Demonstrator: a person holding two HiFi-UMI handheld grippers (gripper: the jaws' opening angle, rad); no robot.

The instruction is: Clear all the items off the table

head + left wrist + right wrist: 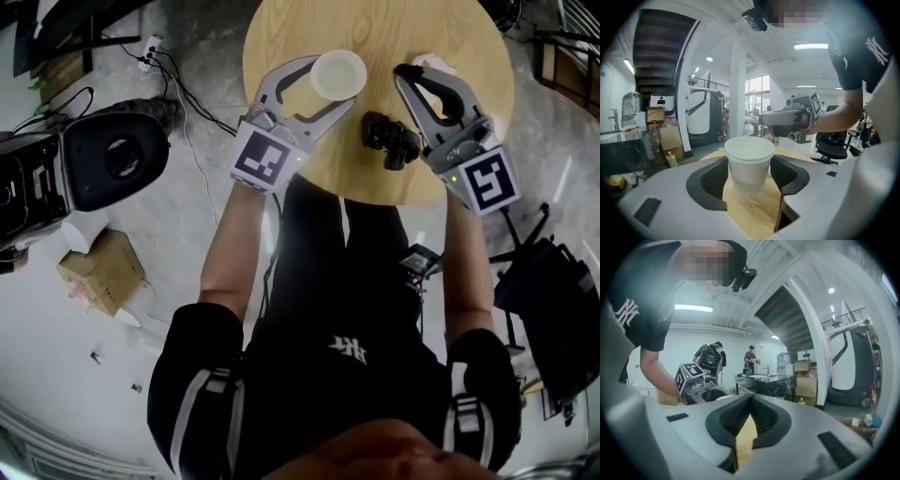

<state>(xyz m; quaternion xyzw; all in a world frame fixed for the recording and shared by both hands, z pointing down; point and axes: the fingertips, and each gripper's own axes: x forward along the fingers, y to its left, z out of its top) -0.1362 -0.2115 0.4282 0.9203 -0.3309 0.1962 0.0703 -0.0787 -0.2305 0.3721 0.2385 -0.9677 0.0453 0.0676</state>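
Left gripper (331, 84) grasps the white cup (338, 74) between its pads, over the far side of the round wooden desk (291, 37). Right gripper (413, 75) is clenched and empty, with a black object (392, 139) on the desk beside it, nearer the person.

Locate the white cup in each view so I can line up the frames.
Head view: white cup at top centre, between the left gripper's jaws.
Left gripper view: dead centre, gripped between the pads.
Right gripper view: only a pale sliver, probably its rim, left of centre behind the jaws.
Shared landmark: the round wooden table.
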